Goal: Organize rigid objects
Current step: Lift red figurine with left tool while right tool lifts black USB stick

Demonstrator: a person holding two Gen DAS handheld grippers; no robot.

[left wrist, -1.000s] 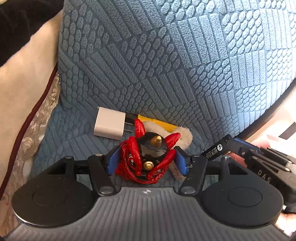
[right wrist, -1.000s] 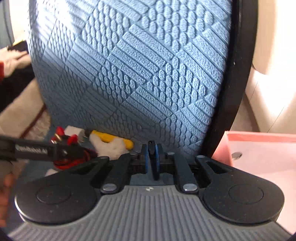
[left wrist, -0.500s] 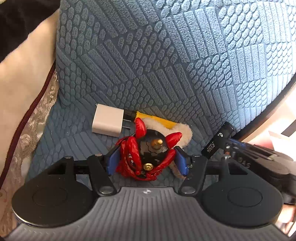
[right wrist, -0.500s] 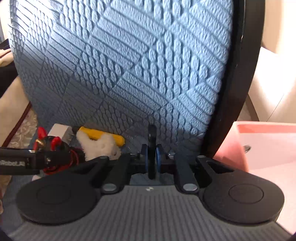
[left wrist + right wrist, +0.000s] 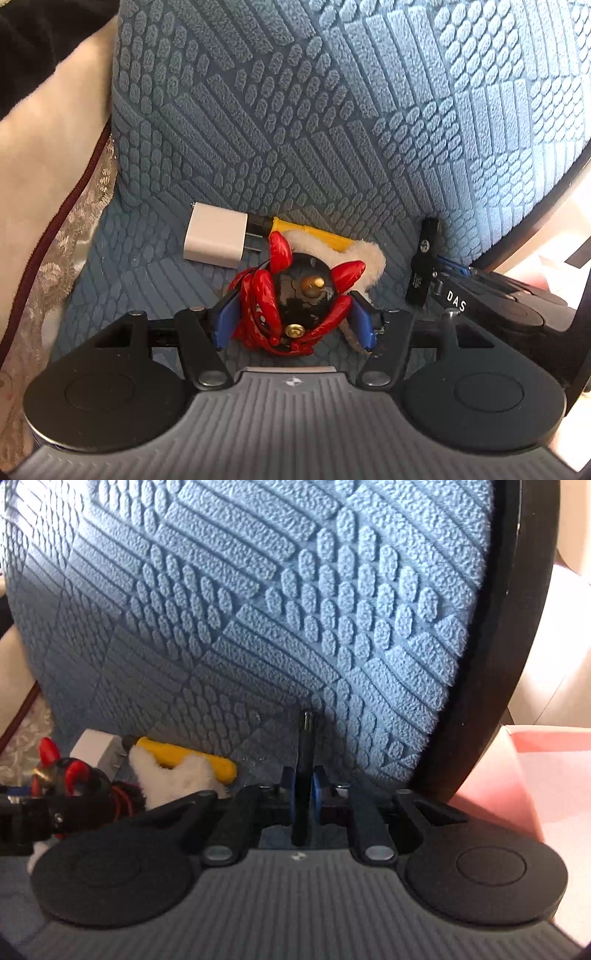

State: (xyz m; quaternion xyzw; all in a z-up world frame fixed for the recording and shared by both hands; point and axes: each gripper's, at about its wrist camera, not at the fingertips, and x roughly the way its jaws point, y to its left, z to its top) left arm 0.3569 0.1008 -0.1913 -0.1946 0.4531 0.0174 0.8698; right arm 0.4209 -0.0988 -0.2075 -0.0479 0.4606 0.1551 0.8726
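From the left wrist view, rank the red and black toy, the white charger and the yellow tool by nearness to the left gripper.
1. Red and black toy: between the pads of the left gripper.
2. White charger: beyond the toy, to the left.
3. Yellow tool: behind the toy, at the backrest; close to the charger's rank, slightly farther.

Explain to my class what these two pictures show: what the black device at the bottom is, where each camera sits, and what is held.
A person holds a two-finger tool in each hand; each camera rides on its own tool, looking along its fingers. The left gripper clamps a red-and-black glossy round toy. The right gripper pinches a thin black flat stick. On the blue textured cushion lie a white plug-in charger block, a yellow plastic bar and a cream fluffy piece. A pink box stands to the right.
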